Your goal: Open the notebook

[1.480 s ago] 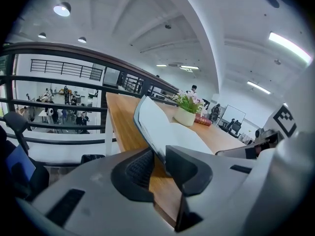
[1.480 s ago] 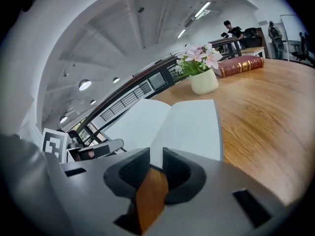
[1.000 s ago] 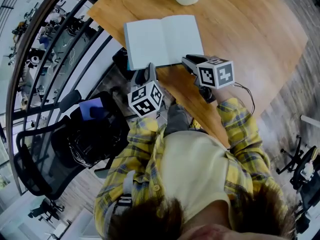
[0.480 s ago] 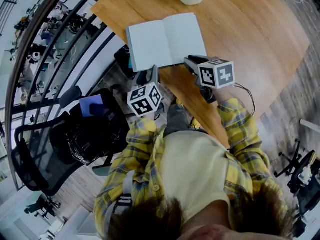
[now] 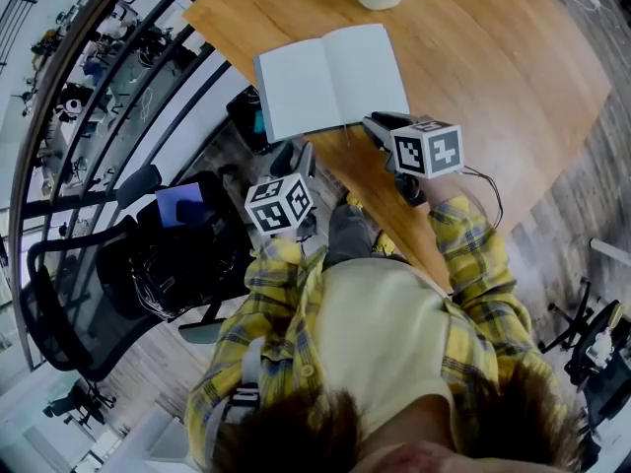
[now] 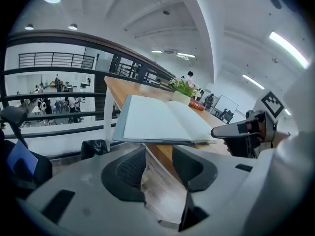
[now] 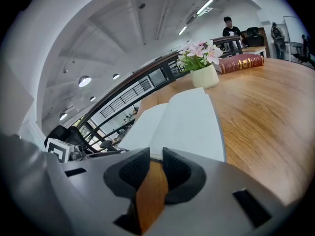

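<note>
The notebook (image 5: pixel 330 79) lies open and flat on the wooden table (image 5: pixel 493 57), blank pages up, its left page overhanging the table's edge. My left gripper (image 5: pixel 294 156) hangs off the table just below that overhanging corner. Its jaws have just been opening and stand wide, with only floor between them (image 6: pixel 158 154). In the left gripper view the notebook (image 6: pixel 157 122) sits slightly above and ahead. My right gripper (image 5: pixel 373 124) rests at the notebook's near edge, by the spine (image 7: pixel 182 119). Its jaws (image 7: pixel 151 157) are a little apart, with bare wood showing through the gap.
A white pot of flowers (image 7: pixel 203 68) and a red book (image 7: pixel 241 63) stand at the table's far side. A curved black railing (image 5: pixel 89 77) runs past the table's left edge. Below it are a black office chair (image 5: pixel 89 304) and a dark bin (image 5: pixel 246 116).
My left gripper has drawn back from the notebook's near left edge, toward the person and lower, and its jaws have spread wider. The right gripper and the open notebook have stayed put.
</note>
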Demonstrator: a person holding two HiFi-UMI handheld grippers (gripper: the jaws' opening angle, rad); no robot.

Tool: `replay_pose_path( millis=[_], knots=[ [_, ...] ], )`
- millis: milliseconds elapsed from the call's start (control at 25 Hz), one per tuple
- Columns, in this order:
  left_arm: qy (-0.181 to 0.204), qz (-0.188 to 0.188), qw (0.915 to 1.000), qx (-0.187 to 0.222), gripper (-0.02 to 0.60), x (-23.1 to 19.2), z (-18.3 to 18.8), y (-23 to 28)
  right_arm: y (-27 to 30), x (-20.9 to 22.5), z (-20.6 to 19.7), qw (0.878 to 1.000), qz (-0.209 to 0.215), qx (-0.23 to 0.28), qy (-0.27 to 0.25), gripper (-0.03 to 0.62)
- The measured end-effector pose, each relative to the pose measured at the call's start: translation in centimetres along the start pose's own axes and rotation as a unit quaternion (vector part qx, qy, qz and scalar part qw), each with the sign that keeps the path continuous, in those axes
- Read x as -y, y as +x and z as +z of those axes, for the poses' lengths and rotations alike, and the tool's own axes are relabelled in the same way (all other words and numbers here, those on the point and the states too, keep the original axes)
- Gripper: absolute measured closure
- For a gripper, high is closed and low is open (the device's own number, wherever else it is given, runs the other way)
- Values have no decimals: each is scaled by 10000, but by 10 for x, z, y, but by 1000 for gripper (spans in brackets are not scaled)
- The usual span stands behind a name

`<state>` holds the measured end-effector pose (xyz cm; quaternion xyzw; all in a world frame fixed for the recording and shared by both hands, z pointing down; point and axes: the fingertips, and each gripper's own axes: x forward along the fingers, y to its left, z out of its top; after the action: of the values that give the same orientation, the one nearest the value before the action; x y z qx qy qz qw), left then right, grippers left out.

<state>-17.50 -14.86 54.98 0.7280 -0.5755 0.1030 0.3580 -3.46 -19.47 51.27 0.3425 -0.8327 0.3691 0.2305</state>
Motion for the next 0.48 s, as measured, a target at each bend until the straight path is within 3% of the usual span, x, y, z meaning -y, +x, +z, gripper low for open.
replay_pose_path(
  millis=[480],
  knots=[
    [133,6,9997,216,436,9,10,-15,-12,-8,-4,9999,7,106,-42,457]
  ],
)
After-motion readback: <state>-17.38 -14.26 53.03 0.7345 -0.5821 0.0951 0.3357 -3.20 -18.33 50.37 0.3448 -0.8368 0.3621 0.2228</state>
